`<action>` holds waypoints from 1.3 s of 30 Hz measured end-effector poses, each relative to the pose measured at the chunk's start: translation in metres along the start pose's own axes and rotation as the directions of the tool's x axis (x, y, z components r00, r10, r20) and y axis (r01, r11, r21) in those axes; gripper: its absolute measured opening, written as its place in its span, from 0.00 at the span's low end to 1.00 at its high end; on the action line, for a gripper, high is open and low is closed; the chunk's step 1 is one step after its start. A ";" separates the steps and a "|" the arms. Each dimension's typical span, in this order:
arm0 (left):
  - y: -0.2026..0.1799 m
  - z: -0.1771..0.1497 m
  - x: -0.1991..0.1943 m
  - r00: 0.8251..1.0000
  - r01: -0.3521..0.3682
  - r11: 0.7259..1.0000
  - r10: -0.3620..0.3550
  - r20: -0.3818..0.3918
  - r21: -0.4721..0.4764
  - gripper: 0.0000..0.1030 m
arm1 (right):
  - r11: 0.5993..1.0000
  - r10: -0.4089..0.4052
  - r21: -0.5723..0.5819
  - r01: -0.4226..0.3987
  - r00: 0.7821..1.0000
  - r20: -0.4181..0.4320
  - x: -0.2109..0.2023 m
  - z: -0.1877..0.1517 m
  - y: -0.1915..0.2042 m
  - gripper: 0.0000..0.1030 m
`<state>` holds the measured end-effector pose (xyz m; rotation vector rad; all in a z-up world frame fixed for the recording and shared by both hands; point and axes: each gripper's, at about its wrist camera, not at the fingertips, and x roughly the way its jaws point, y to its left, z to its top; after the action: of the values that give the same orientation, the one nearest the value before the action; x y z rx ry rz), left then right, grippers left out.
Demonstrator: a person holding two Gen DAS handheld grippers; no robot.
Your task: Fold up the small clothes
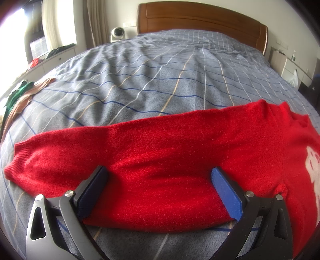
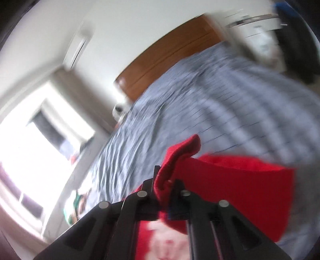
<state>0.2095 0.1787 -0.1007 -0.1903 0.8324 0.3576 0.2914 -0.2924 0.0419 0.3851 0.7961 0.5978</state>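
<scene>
A red knitted sweater with a white pattern lies on the grey checked bedspread, one sleeve stretched out to the left. My left gripper is open, its blue pads straddling the lower edge of that sleeve without closing on it. In the blurred, tilted right wrist view my right gripper is shut on a fold of the red sweater and holds it lifted above the bed.
A wooden headboard stands at the far end. Green and tan clothes lie at the bed's left edge. A white fan, a window with curtains and white bedside furniture surround the bed.
</scene>
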 end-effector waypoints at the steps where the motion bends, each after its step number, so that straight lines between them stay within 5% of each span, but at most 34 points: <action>1: 0.000 0.000 0.000 1.000 0.000 1.000 0.000 0.000 0.000 1.00 | 1.000 0.021 -0.001 -0.021 0.999 -0.030 0.016 -0.010 0.005 0.08; 2: 0.000 0.000 0.000 1.000 0.000 1.000 0.000 0.000 0.000 1.00 | 0.999 0.053 0.016 -0.052 0.995 -0.087 0.041 -0.024 0.011 0.09; 4: 0.000 0.000 0.000 1.000 0.000 1.000 0.000 0.000 0.000 1.00 | 0.987 0.140 0.113 -0.118 0.968 -0.211 0.081 -0.050 0.011 0.46; 9: 0.000 0.000 0.000 1.000 0.000 1.000 0.000 0.000 0.000 1.00 | 0.928 0.282 0.293 -0.229 0.947 -0.152 0.063 -0.080 -0.031 0.55; 12: 0.000 0.000 0.000 1.000 0.000 1.000 0.000 0.000 0.000 1.00 | 0.958 0.170 0.252 -0.137 0.979 -0.112 0.013 -0.078 -0.072 0.60; 15: 0.000 0.000 0.000 1.000 0.000 1.000 0.000 0.000 0.000 1.00 | 0.978 -0.055 0.196 0.078 0.991 -0.119 -0.041 -0.070 -0.130 0.61; 17: 0.000 0.000 0.000 1.000 0.000 1.000 0.000 0.000 0.000 1.00 | 0.966 -0.192 0.151 0.209 0.974 -0.118 -0.070 -0.068 -0.158 0.61; 21: 0.000 0.000 0.000 1.000 -0.001 1.000 0.001 -0.001 0.001 1.00 | 0.896 -0.426 0.091 0.435 0.899 -0.099 -0.122 -0.085 -0.215 0.61; 25: 0.000 0.000 0.000 1.000 -0.002 1.000 0.002 0.001 0.000 1.00 | 0.910 -0.408 0.077 0.407 0.913 -0.008 -0.146 -0.108 -0.233 0.61; 32: 0.000 0.000 0.000 1.000 -0.004 1.000 0.004 0.001 0.002 1.00 | 0.867 -0.492 -0.065 0.493 0.870 0.030 -0.133 -0.120 -0.213 0.76; 39: 0.002 0.000 -0.006 0.996 0.042 0.999 -0.041 -0.074 0.013 1.00 | 0.881 -0.468 -0.049 0.470 0.882 0.045 -0.133 -0.122 -0.221 0.77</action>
<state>0.2056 0.1792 -0.0964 -0.2079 0.9020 0.3073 0.2032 -0.5341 -0.0807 0.1346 0.8037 0.1570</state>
